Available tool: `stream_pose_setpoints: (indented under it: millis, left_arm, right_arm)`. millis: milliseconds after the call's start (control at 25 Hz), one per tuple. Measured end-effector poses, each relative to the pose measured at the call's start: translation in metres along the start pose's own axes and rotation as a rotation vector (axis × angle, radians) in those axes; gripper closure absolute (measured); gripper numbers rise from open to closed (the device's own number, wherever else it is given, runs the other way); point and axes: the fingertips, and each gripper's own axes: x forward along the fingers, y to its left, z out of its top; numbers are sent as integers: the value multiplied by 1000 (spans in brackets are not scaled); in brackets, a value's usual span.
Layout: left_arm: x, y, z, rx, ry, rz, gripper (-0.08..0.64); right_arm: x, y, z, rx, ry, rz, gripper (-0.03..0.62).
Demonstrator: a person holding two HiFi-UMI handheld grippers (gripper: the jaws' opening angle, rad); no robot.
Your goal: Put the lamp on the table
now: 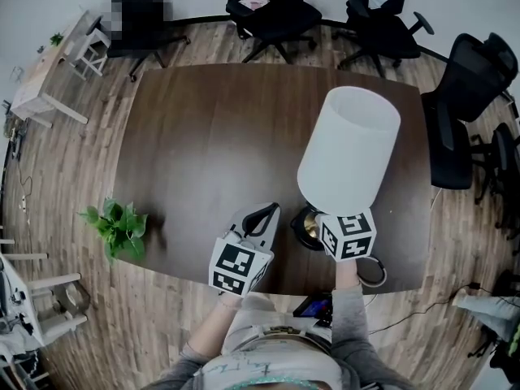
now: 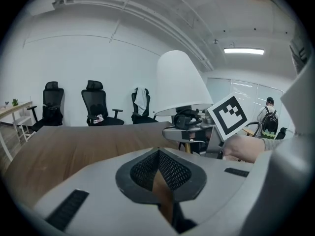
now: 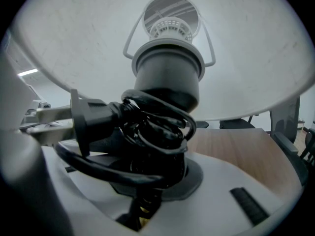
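Head view: held the lamp over the near side of the bench, right gripper jaws nearly closed on its cord-wrapped stem, left gripper jaws together on nothing; called for slow, level lowering.

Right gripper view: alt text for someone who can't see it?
The right claw is shut on a lamp, seen from below, white shade filling the top. A black cord is bunched where it grips, plug pointing left; brown table beyond.

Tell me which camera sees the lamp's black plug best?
Right gripper view: the plug is close up, prongs showing. Left gripper view shows only a dark cord tangle under the shade; head view doesn't show it.
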Motion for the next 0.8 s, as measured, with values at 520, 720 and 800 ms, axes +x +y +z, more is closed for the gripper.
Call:
stream_pose_setpoints:
  millis: [520, 720, 800]
  left_arm:
    - [6, -14, -23, -30, 37, -40, 549]
    - [1, -14, -35, -36, 63, -40, 549]
    - [3, -15, -37, -41, 64, -42, 549]
  right_arm:
    - [21, -12, -20, -10, 36, -25, 534]
    - [29, -13, -25, 18, 31, -41, 534]
    - [31, -15, -25, 24, 29, -42, 534]
